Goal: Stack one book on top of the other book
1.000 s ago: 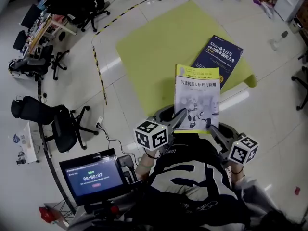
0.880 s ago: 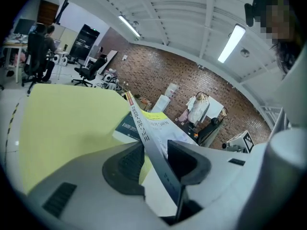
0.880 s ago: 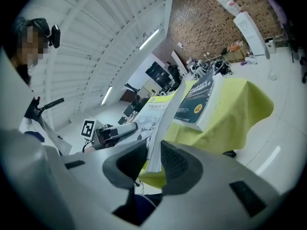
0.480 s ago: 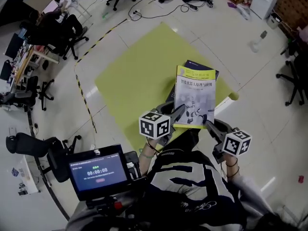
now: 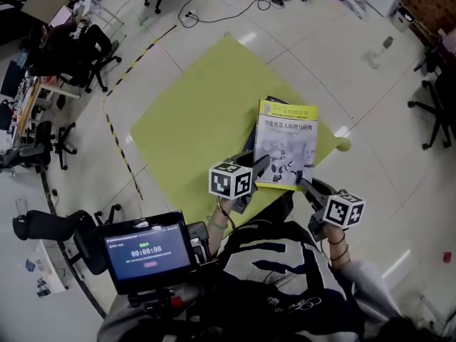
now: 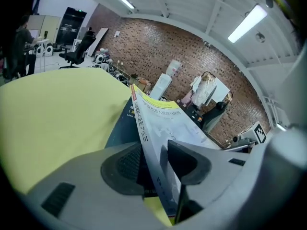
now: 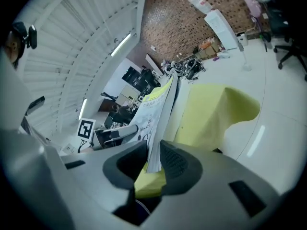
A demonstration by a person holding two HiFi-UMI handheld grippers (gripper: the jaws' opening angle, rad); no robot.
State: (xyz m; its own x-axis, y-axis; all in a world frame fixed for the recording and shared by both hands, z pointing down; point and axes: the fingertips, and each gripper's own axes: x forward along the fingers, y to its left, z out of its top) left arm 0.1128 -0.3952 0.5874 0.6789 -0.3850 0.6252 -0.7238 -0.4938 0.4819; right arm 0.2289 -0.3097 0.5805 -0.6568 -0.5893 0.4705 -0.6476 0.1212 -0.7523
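The jaws of the left gripper [image 5: 261, 165] and the right gripper [image 5: 304, 184] grasp the yellow book [image 5: 286, 144] by its near corners, over the dark book [image 6: 121, 123] on the bench [image 5: 192, 112]. It seems light but bendy.

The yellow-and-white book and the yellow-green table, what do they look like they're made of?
Yellow-and-white book: a paperback, it seems, paper pages in a thin, smooth printed card cover; its thin edge shows pale page layers. Yellow-green table: one flat even colour, matte, with a rounded corner; perhaps laminate or plastic, the look leaves it open.
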